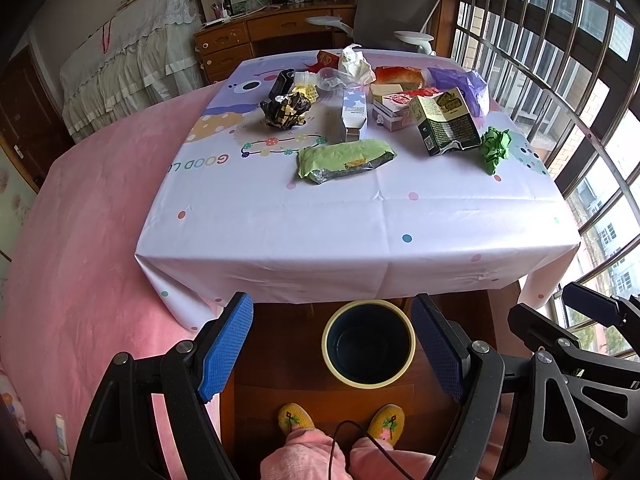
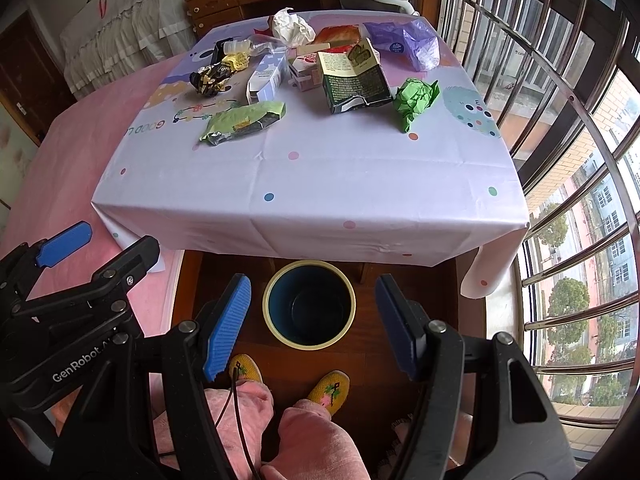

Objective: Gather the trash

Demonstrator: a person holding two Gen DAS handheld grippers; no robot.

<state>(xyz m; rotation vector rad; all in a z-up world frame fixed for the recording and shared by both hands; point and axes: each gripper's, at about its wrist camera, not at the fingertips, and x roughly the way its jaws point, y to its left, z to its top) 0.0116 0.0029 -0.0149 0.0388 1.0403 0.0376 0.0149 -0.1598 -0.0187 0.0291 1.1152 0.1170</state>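
Note:
Trash lies across the far half of the clothed table (image 1: 360,232): a green foil wrapper (image 1: 345,160), a crumpled green paper ball (image 1: 496,149), a dark green carton (image 1: 446,122), a black-gold wrapper (image 1: 285,110), a white-blue carton (image 1: 354,114), white tissue (image 1: 354,65) and a purple bag (image 1: 466,86). A round bin (image 1: 369,346) with a cream rim stands on the floor below the table's near edge, with nothing visible inside. My left gripper (image 1: 332,344) is open above the bin. My right gripper (image 2: 310,326) is open too, over the bin (image 2: 309,305). Neither holds anything.
A person's slippered feet (image 1: 340,420) and pink trouser legs stand just behind the bin. A pink-covered bed (image 1: 92,220) borders the table's left. Barred windows (image 1: 560,80) close the right side. A desk and grey chair (image 1: 396,4) stand behind the table.

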